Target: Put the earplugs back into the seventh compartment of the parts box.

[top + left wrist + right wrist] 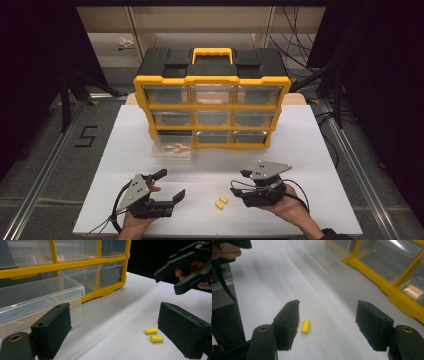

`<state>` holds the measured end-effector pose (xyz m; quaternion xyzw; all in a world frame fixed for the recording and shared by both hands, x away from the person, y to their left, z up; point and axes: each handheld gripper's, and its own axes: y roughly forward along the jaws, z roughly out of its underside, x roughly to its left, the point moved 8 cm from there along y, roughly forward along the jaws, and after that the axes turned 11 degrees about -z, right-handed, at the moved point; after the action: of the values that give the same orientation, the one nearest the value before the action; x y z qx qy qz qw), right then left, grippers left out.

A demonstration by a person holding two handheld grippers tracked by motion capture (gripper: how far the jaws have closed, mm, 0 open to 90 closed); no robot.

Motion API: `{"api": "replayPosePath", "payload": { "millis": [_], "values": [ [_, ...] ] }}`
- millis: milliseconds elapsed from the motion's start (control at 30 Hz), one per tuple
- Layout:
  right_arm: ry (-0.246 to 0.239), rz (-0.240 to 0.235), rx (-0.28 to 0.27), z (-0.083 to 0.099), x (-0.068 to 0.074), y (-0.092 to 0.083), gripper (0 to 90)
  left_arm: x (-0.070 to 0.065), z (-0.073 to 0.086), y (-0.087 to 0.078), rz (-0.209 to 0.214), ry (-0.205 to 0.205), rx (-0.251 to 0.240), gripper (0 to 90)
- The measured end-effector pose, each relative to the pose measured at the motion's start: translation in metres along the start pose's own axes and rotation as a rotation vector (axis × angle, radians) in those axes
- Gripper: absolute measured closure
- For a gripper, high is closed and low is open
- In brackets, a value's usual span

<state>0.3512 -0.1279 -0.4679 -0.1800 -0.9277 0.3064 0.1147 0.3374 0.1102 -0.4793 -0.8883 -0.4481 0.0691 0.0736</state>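
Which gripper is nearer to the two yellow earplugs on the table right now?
Right. The right gripper sits just beside the yellow earplugs, jaws open and pointing toward them. The left gripper is farther off on their other side, jaws also open.

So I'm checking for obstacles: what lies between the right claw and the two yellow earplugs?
Nothing: in the high view, bare white table separates the open right claw from the yellow earplugs.

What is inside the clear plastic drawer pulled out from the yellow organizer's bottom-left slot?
The clear plastic drawer holds pale tan contents, too blurred to identify. Its rear part sits under the yellow-and-black organizer frame, hidden.
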Motion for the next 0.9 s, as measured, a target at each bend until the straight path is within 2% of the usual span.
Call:
{"api": "replayPosePath", "payload": {
  "millis": [200,367,500,567,667,900],
  "values": [
    [0.012,-0.022,0.092,0.005,0.000,0.016,38.7,-0.001,0.000,0.000,0.000,0.011,0.001,11.2],
    [0.010,-0.030,0.144,0.009,-0.002,0.027,42.2,-0.003,0.001,0.000,0.003,0.018,0.004,11.3],
    [0.021,-0.056,0.187,0.012,0.002,0.037,46.6,-0.004,0.000,0.000,0.004,0.027,0.003,11.4],
    [0.005,-0.069,0.215,0.015,0.002,0.043,49.0,-0.004,0.001,0.000,0.005,0.028,0.003,11.4],
    [0.019,-0.095,0.269,0.019,0.006,0.052,51.8,-0.004,0.000,0.000,0.007,0.029,0.003,11.4],
    [0.037,-0.108,0.336,0.026,0.006,0.065,61.0,-0.005,0.000,0.000,0.010,0.030,0.004,11.8]
  ]
}}
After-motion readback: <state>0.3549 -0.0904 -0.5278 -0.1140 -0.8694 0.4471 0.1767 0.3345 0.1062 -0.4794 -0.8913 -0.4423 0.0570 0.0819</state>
